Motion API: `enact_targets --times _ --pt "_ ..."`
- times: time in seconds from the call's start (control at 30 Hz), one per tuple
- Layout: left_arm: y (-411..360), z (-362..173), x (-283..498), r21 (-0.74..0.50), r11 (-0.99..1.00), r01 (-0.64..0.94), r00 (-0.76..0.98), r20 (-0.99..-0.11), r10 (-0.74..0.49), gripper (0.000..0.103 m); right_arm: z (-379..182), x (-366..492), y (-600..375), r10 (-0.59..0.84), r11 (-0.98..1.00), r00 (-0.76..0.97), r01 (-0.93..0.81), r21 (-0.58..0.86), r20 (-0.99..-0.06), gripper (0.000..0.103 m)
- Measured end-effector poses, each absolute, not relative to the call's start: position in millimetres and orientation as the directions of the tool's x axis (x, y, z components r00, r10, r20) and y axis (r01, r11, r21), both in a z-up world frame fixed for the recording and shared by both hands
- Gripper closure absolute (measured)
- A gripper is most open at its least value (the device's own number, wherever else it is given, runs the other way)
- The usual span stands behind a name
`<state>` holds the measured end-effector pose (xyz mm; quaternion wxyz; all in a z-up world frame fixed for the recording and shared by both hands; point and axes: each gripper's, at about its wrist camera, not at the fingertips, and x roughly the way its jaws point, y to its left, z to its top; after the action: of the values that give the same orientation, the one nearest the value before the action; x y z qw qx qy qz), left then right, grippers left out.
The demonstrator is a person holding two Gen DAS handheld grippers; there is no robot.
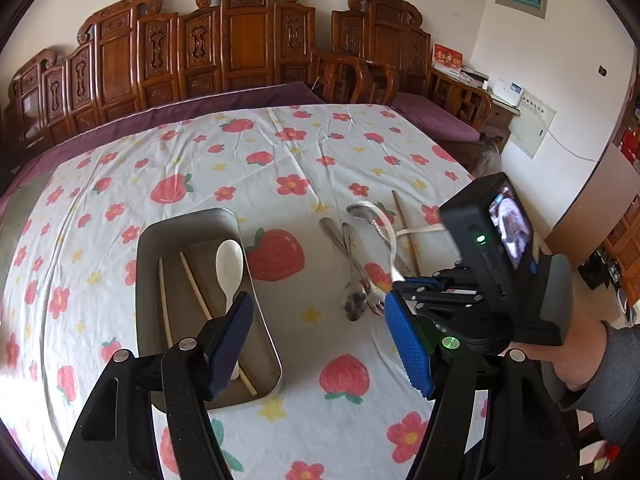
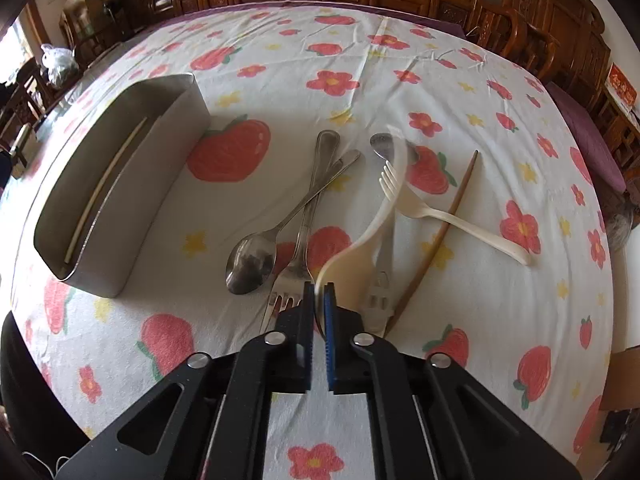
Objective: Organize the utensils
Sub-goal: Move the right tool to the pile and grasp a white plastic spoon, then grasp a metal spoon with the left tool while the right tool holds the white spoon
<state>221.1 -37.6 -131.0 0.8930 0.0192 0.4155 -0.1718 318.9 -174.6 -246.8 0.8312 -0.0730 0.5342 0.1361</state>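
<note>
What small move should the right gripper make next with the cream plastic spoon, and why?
Probably carry it left to the grey metal tray and release. The right gripper is shut on the cream plastic spoon, which looks lifted and motion-blurred, while the tray already holds a white rice paddle and pale chopsticks. The left gripper hangs open, empty.

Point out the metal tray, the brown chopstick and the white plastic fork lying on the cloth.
Metal tray (image 2: 160, 184): right wrist view, on its outer side wall.
Brown chopstick (image 2: 454, 206): right wrist view, on the upper shaft.
White fork (image 2: 460, 220): right wrist view, on the handle, just right of the chopstick.
</note>
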Motion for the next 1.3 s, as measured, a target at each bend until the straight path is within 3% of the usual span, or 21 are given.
enact_targets --times 0.33,0.67,1.0,1.3 --pt "-52 -142 226 -0.101 0.938 0.332 0.572 -0.769 -0.285 0.038 -203 292 -205 0.366 0.919 0.422 -0.305 0.251 -0.829 0.099" --pt "-81 -164 242 -0.077 0.931 0.356 0.531 -0.804 -0.269 0.04 -207 265 -229 0.348 0.924 0.438 -0.311 0.224 -0.829 0.099" --pt "-111 -195 278 -0.043 0.921 0.387 0.464 -0.854 -0.235 0.058 -232 253 -242 0.302 0.94 0.451 -0.286 0.184 -0.84 0.099" --pt "-129 -219 313 -0.03 0.921 0.387 0.39 -0.9 -0.193 0.077 -238 249 -250 0.336 0.935 0.459 -0.267 0.232 -0.822 0.099"
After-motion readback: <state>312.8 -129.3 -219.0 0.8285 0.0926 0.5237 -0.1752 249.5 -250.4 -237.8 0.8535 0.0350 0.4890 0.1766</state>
